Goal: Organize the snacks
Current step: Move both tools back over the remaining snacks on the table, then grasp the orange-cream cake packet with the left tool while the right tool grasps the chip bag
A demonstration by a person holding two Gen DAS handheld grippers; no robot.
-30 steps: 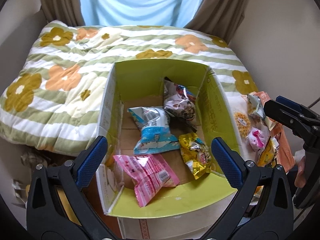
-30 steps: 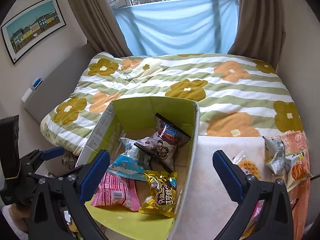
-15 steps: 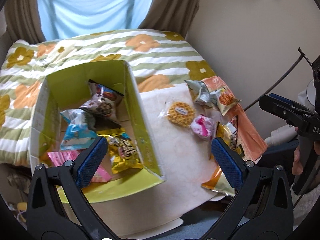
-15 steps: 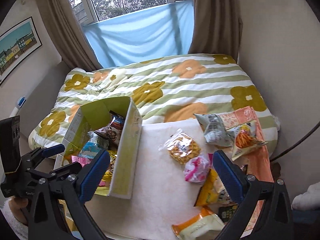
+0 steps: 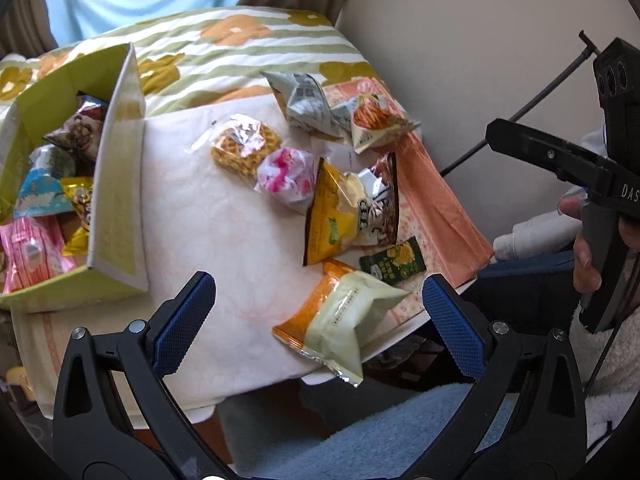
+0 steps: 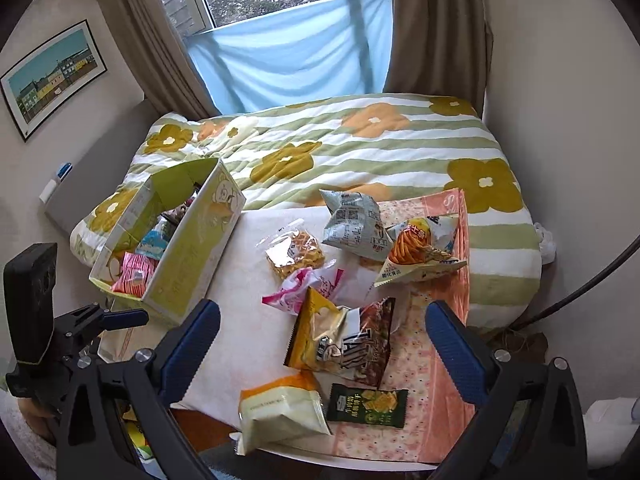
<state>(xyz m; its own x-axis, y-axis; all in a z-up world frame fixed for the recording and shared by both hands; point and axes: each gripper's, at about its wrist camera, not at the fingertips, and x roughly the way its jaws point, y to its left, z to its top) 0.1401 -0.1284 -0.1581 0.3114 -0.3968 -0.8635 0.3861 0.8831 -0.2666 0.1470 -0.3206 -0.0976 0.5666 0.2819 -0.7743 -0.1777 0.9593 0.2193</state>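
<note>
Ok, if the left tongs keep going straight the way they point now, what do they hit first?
Probably the orange-and-cream snack bag at the table's near edge: it lies between the open left tongs, just ahead. Depth is uncertain; a higher pass might reach the yellow chip bag first.

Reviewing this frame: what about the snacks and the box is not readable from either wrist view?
- Box contents: in the right wrist view its near wall hides most packets; in the left wrist view the picture edge cuts off its left part.
- Striped brown packet: partly under the yellow packet in both views.
- Print on the dark green packet: too small to read.
- Left gripper, right gripper: both open, holding nothing.
</note>
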